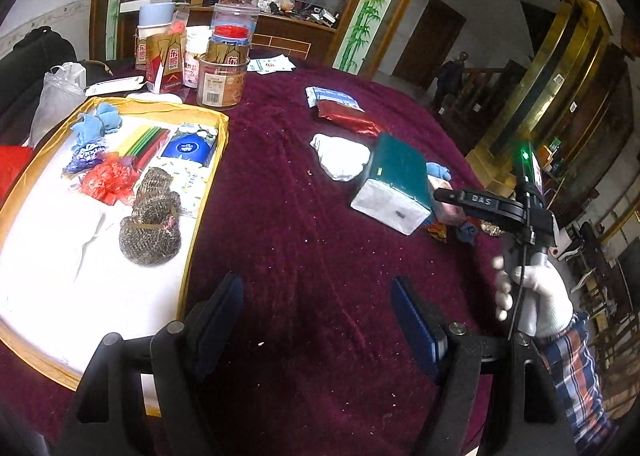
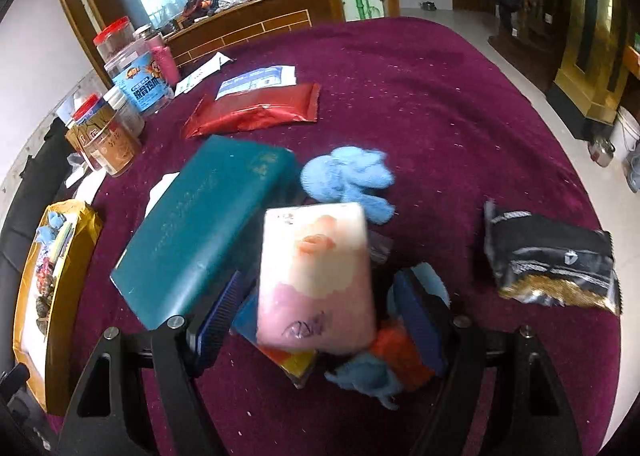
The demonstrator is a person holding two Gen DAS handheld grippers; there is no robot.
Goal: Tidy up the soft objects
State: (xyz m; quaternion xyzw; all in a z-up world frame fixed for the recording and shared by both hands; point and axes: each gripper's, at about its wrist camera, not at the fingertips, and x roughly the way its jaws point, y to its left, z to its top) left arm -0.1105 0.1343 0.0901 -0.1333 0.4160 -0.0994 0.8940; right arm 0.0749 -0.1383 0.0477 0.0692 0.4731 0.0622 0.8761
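Two grippers, both wide open, empty: left gripper point(image 1: 316, 320) over bare tablecloth point(image 1: 304, 216); right gripper point(image 2: 320, 316) straddling pink tissue pack point(image 2: 316, 276), mid-table beside green box point(image 2: 208, 224). Risk: closing snags plush scraps beneath.

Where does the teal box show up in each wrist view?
Left wrist: teal box right of centre, tilted, beside the white bundle.
Right wrist: teal box left of centre, beside the pink packet.
Shared landmark: red foil packet behind it.
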